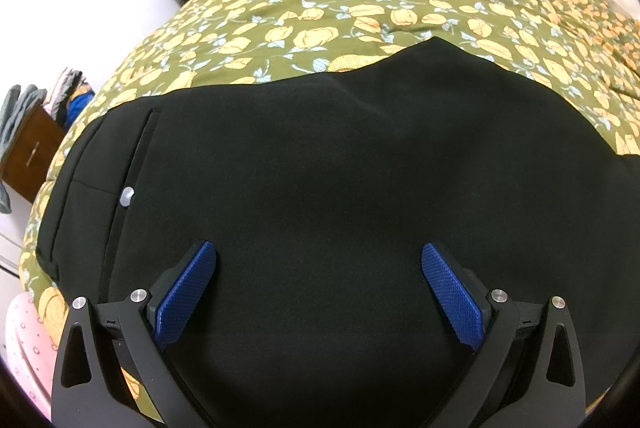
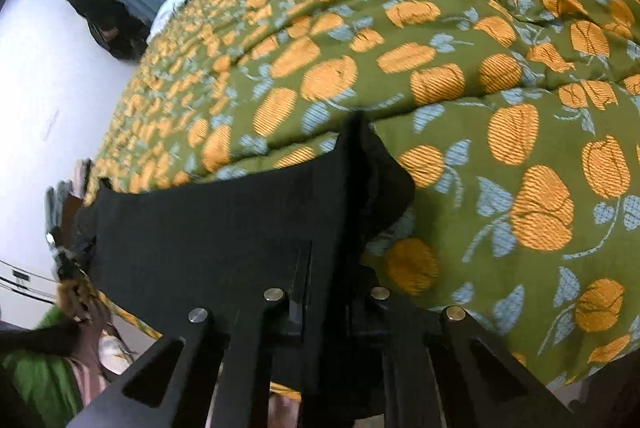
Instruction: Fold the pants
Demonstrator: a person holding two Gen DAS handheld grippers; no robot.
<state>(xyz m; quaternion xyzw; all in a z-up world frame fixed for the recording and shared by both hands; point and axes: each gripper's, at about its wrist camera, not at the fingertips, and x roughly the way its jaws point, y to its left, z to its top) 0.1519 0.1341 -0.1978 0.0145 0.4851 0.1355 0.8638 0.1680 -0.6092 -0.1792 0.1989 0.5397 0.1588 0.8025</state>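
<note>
Two tools work black pants [image 1: 320,167] on the bed [image 1: 360,7]. Left tool [image 1: 320,260] hangs released above the cloth. Right tool [image 2: 352,131] is clenched on a raised pants edge.

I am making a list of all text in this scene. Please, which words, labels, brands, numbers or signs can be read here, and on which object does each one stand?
No readable text in either view.
Black pants: no label or brand shows; the pale button is plain.
Floral bedspread: pattern only, no writing.
Wooden nightstand: a small pale mark on its front, too small to read.
</note>
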